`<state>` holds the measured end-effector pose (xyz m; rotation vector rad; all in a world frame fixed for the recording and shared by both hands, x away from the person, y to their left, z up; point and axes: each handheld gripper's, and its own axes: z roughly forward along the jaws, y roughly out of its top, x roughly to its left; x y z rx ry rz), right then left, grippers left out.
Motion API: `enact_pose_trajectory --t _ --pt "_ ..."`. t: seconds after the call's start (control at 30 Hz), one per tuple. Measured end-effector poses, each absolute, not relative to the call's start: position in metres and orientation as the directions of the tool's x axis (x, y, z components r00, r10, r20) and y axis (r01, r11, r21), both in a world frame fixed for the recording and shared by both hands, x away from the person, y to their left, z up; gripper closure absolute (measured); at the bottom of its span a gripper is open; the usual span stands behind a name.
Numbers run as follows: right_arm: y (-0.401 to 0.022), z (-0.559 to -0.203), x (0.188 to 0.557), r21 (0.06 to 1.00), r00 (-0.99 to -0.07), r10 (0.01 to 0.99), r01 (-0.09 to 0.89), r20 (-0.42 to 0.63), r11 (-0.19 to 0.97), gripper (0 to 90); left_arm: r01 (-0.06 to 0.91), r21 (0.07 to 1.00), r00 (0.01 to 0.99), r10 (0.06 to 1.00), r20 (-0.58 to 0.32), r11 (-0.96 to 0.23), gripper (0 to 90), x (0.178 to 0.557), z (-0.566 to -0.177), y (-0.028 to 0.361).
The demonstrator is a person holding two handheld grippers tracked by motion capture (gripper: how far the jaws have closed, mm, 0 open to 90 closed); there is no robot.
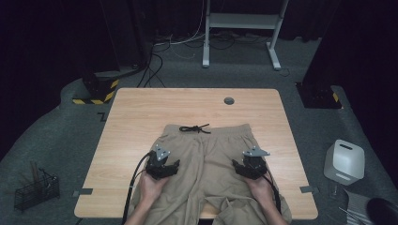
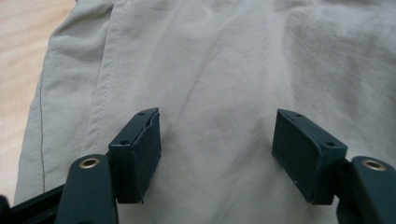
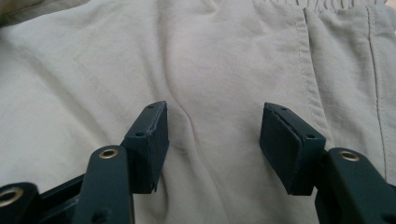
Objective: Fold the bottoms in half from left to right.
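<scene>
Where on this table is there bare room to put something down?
The table is bare along the far edge behind the trousers, around the small round cap, and in strips on both sides. The near middle is crowded: cloth, left gripper and right gripper.

Lower ends of both legs of the beige cloth trousers [image 1: 206,159] spilling over the near edge of the light wooden table [image 1: 141,108] and cut off by the bottom of the high view. Forearms cropped there too. Fingertips of the left black two-jaw gripper [image 1: 170,165] and the right black two-jaw gripper [image 1: 240,167] too small to separate from above. Contents of the black wire basket [image 1: 36,190] on the floor too dim to make out. Dark rounded object [image 1: 382,211] clipped by the bottom right corner, unidentifiable. Waistband cropped at the top of the right gripper view.
</scene>
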<state>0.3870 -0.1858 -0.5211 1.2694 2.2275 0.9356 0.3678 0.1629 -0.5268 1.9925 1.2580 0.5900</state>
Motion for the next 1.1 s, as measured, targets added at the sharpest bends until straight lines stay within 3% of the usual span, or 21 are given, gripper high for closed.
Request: enact_pose_trajectory --t 0.3,0.47,0.8,1.0,1.1 --pt "-0.191 -0.523 0.362 0.735 -0.515 0.857 0.573 -0.020 0.362 42.2 0.588 0.757 0.450 0.893 -0.012 -0.286 32.5 0.335 -0.526 0.166" --pt "-0.191 -0.523 0.362 0.735 -0.517 0.856 0.573 -0.019 0.362 42.1 0.615 0.743 0.444 0.895 -0.050 -0.264 31.0 0.352 -0.517 0.177" --pt "-0.191 -0.523 0.362 0.735 -0.519 0.854 0.572 -0.020 0.364 42.0 0.595 0.765 0.400 0.916 -0.015 -0.248 32.1 0.389 -0.495 0.197" --pt "-0.191 -0.523 0.362 0.735 -0.520 0.854 0.571 -0.020 0.365 42.0 0.638 0.743 0.362 0.930 -0.061 -0.200 31.7 0.417 -0.496 0.206" --pt "-0.191 -0.523 0.362 0.735 -0.519 0.854 0.572 -0.019 0.364 42.0 0.652 0.738 0.344 0.935 -0.082 -0.176 35.5 0.427 -0.502 0.208"
